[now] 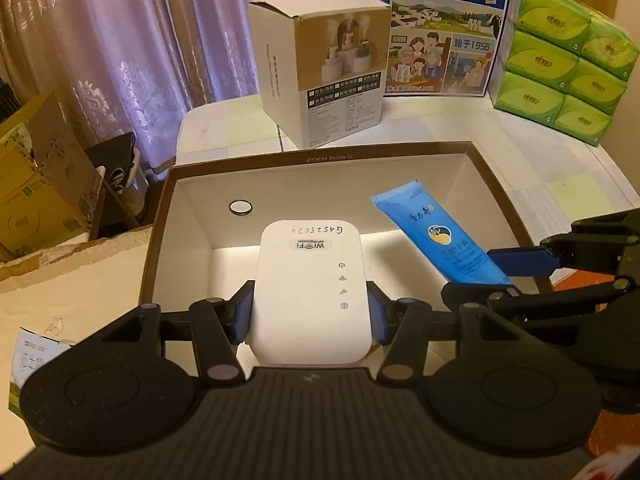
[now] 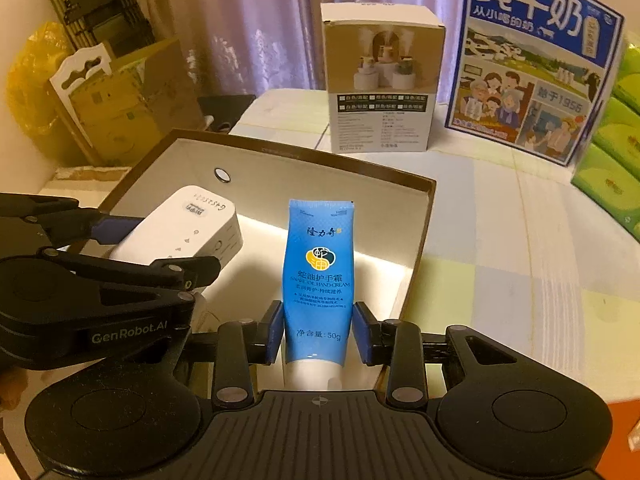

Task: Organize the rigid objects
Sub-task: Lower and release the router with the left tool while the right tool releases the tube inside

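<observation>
Left to right: the left gripper (image 1: 311,312), jaws half-closed on a white WiFi repeater (image 1: 310,292) handwritten "G4525029", is held above the open shallow box (image 1: 320,152). The right gripper (image 2: 319,330), jaws narrowed, clamps a blue hand cream tube (image 2: 318,276) marked "HAND CREAM" and "50g". Only the right wrist view shows "GenRobot.AI" on the left gripper's side. The box floor ahead lies bare; beyond its far rim stand a humidifier carton (image 1: 320,76) and a milk carton (image 2: 532,72) dated "1956".

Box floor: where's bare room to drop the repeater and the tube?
The open box looks empty: bare white floor runs from the far wall with the round hole toward the near rim. Crowded only overhead: left gripper holding the repeater, right gripper holding the tube, side by side.
</observation>
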